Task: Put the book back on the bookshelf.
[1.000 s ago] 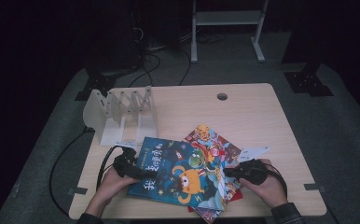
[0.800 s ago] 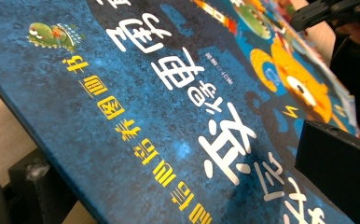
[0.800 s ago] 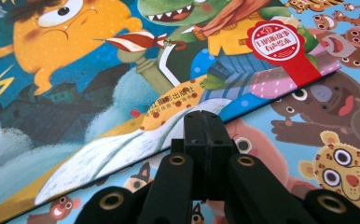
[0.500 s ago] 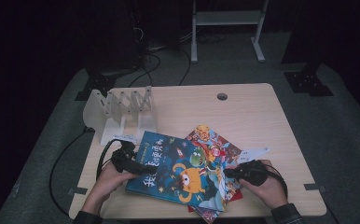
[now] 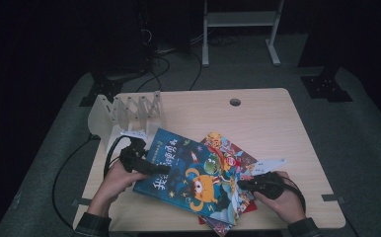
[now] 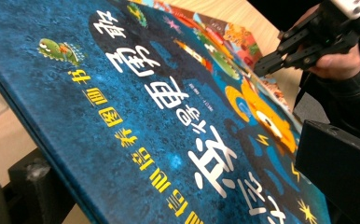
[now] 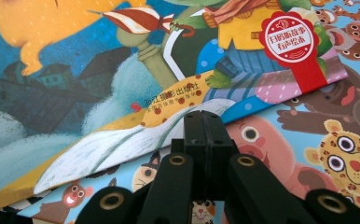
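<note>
The left gripper (image 5: 151, 168) clamps its jaws on the tilted blue book's (image 5: 193, 173) edge. The right gripper (image 5: 243, 185), jaws clenched empty, presses on the books (image 7: 308, 140) beneath.

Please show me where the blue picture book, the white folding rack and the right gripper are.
Blue picture book (image 5: 186, 170): high view, middle of its front cover.
White folding rack (image 5: 129, 111): high view, its zigzag dividers.
Right gripper (image 5: 241, 184): high view, at the tips of its shut fingers.

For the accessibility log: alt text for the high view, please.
A person at a wooden table lifts the left edge of a blue picture book with the left gripper, while the right gripper, jaws together, rests on the books beneath.
</note>
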Demonstrator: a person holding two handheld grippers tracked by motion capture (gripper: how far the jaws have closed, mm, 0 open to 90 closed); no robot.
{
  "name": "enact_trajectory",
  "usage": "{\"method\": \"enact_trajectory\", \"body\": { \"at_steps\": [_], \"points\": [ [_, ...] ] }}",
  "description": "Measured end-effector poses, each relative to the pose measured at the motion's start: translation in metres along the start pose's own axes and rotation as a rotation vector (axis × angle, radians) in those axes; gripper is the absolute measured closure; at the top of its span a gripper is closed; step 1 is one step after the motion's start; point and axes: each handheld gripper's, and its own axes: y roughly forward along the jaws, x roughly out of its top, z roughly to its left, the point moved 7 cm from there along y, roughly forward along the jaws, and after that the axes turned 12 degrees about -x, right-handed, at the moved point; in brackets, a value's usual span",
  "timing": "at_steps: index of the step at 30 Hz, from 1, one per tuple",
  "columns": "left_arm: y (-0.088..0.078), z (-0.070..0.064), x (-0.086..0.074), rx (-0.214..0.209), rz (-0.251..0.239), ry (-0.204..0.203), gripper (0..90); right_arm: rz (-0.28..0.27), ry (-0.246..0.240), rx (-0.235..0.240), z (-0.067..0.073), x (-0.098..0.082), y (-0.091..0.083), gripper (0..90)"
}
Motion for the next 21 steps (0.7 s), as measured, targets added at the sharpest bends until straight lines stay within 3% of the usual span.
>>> {"method": "enact_trajectory", "body": {
  "at_steps": [8, 21],
  "points": [
    [-0.002, -0.008, 0.019, -0.006, 0.029, 0.016, 0.2, 0.000, 0.010, -0.005, 0.003, -0.001, -0.002, 89.3],
    [-0.009, -0.030, 0.054, -0.006, 0.060, 0.071, 14.6, -0.001, 0.016, -0.007, 0.005, -0.001, -0.002, 89.2]
  ]
}}
